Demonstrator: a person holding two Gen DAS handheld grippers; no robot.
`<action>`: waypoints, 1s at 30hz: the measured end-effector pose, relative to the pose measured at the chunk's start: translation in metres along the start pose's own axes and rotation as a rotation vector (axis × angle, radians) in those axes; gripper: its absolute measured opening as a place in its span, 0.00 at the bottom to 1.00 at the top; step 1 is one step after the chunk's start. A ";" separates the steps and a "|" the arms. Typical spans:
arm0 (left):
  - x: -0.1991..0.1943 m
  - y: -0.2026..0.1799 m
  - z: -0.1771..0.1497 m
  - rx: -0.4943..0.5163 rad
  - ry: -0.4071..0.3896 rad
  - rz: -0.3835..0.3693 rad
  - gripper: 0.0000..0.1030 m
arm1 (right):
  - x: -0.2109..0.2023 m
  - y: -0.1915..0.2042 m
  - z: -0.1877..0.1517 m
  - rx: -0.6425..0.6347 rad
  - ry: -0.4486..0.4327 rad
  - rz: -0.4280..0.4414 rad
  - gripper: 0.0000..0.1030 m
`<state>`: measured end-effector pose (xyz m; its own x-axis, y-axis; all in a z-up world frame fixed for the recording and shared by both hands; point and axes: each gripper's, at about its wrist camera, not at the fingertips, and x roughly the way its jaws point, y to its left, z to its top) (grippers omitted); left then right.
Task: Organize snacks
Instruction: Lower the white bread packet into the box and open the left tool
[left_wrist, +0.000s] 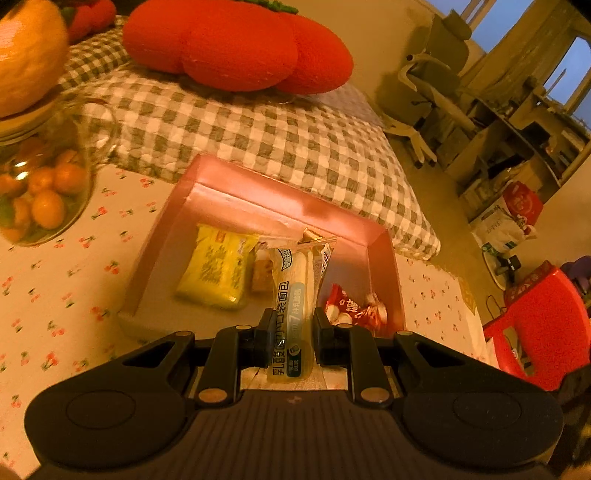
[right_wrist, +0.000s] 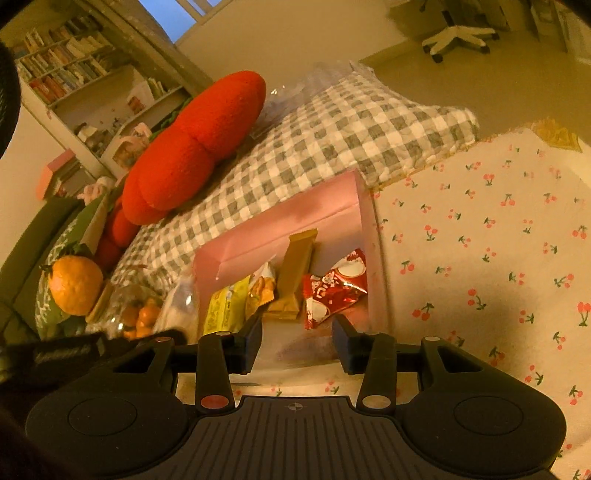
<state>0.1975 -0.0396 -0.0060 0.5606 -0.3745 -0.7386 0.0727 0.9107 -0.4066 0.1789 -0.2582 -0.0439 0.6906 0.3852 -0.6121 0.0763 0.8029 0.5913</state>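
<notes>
A pink box (left_wrist: 258, 184) stands on the cherry-print tablecloth (left_wrist: 55, 277). In it lie a yellow packet (left_wrist: 218, 269) and a red-and-white packet (left_wrist: 354, 310). My left gripper (left_wrist: 290, 332) is shut on a long clear bread packet (left_wrist: 295, 295) with a blue label, held over the box's near edge. In the right wrist view the pink box (right_wrist: 295, 214) also holds a gold bar (right_wrist: 295, 266), an orange snack bag (right_wrist: 262, 291), the yellow packet (right_wrist: 225, 306) and the red packet (right_wrist: 336, 288). My right gripper (right_wrist: 297, 339) is open just short of the red packet, nothing between its fingers.
A glass jar of small oranges (left_wrist: 44, 192) stands left of the box, with a large orange (right_wrist: 75, 284) on top. Behind the box lie a grey checked blanket (left_wrist: 295, 140) and a red tomato cushion (left_wrist: 236, 44). A red stool (left_wrist: 546, 332) stands off the table's right edge.
</notes>
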 end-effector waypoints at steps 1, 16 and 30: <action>0.005 -0.002 0.003 0.002 0.004 -0.001 0.18 | -0.001 -0.002 0.001 0.005 0.000 -0.001 0.44; 0.084 -0.030 0.028 0.024 0.063 -0.074 0.18 | -0.009 -0.018 0.009 0.047 -0.020 -0.020 0.52; 0.084 -0.039 0.031 0.084 0.021 -0.101 0.29 | -0.007 -0.017 0.009 0.031 -0.016 -0.030 0.58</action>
<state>0.2670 -0.1016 -0.0358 0.5297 -0.4676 -0.7076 0.1970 0.8793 -0.4336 0.1793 -0.2789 -0.0447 0.6987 0.3537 -0.6218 0.1191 0.7996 0.5886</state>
